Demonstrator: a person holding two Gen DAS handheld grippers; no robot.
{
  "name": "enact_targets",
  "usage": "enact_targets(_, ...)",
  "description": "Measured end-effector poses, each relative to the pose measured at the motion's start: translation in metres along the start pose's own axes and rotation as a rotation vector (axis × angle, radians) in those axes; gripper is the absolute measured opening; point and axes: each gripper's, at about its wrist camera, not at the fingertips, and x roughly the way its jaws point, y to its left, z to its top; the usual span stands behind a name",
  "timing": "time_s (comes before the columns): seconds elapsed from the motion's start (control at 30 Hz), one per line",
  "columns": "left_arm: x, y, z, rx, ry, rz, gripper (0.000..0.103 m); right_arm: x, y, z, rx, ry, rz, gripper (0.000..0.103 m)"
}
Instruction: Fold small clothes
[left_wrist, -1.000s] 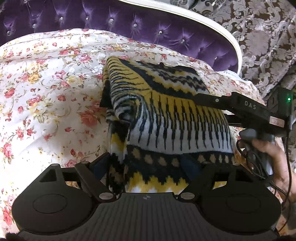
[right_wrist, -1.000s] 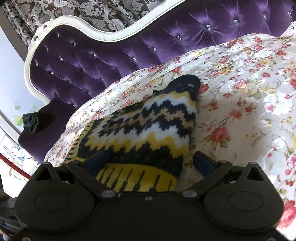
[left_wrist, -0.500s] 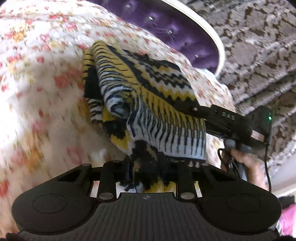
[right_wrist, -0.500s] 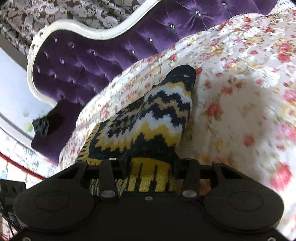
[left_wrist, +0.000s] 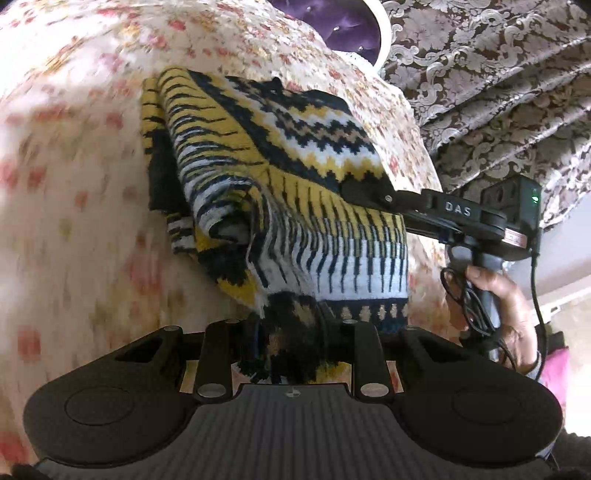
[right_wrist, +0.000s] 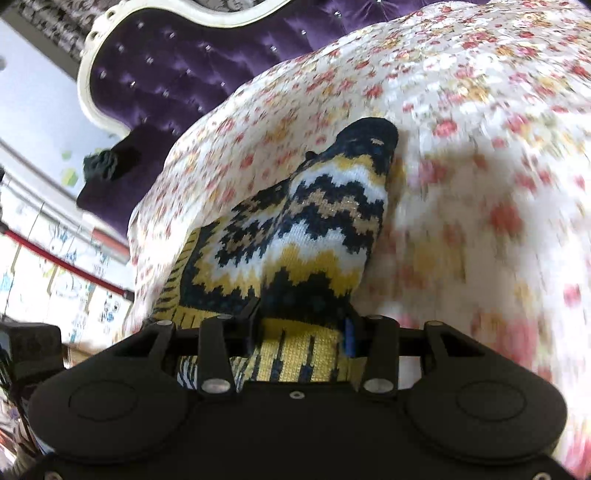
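1. I see the bed (left_wrist: 74, 184) under its floral cover (right_wrist: 480, 110) filling most of both views. To the left of the garment in the left wrist view, and to its right in the right wrist view, the cover lies bare, so there is open room on both sides.
2. The bed's far edge meets the purple tufted headboard (right_wrist: 177, 70) with its white frame. In the left wrist view the cover's right edge drops away toward the patterned curtain (left_wrist: 498, 92), so room runs out quickly there.
3. The knitted sweater (left_wrist: 295, 166), yellow, black and white in zigzags and stripes, sits mid-bed. Its near hem is lifted off the cover, and its far part rests bunched on the bed with a fold along its left edge.
4. My left hand-held gripper (left_wrist: 291, 332) is clamped on a gathered dark corner of the hem, its fingers pressing the knit from both sides.
5. My right hand-held gripper (right_wrist: 301, 328) has the yellow-striped hem between its fingers. Its jaws are opening slightly, yet the pads press the fabric, so it grips the sweater. From the left wrist view, its finger (left_wrist: 369, 192) lies over the sweater's right edge.
6. A person's hand (left_wrist: 509, 306) holds that gripper's handle beyond the bed's right edge.
7. I see no containers.
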Motion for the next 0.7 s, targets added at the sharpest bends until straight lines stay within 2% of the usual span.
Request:
enact_targets(0.1,-0.005,-0.005,-0.019,0.034,-0.054,0.084,0.028,-0.009,0.007,-0.024,-0.03,-0.022,-0.027,0.06)
enact_targets(0.17,-0.01,-0.013,-0.028,0.061,-0.115,0.154,0.036,-0.013,0.013,-0.037,-0.061,-0.059,-0.067,0.064)
enact_targets(0.3,-0.022,-0.028,-0.038,0.055,-0.247,0.247,0.047,-0.019,0.024,-0.058,-0.084,-0.125,-0.128,0.074)
enact_targets(0.4,-0.032,-0.045,-0.042,0.101,-0.351,0.326,0.057,-0.02,0.028,-0.071,-0.09,-0.157,-0.16,0.079)
enact_targets(0.43,-0.033,-0.051,-0.043,0.122,-0.377,0.346,0.063,-0.021,0.029,-0.076,-0.09,-0.165,-0.166,0.08)
enact_targets(0.47,-0.035,-0.055,-0.044,0.141,-0.398,0.365,0.066,-0.022,0.03,-0.081,-0.098,-0.171,-0.172,0.081)
enact_targets(0.6,-0.031,-0.068,-0.031,0.206,-0.448,0.415,0.07,-0.025,0.042,-0.098,-0.168,-0.166,-0.223,0.083)
enact_targets(0.7,-0.023,-0.068,-0.021,0.212,-0.47,0.431,0.071,-0.028,0.05,-0.104,-0.203,-0.162,-0.243,0.083)
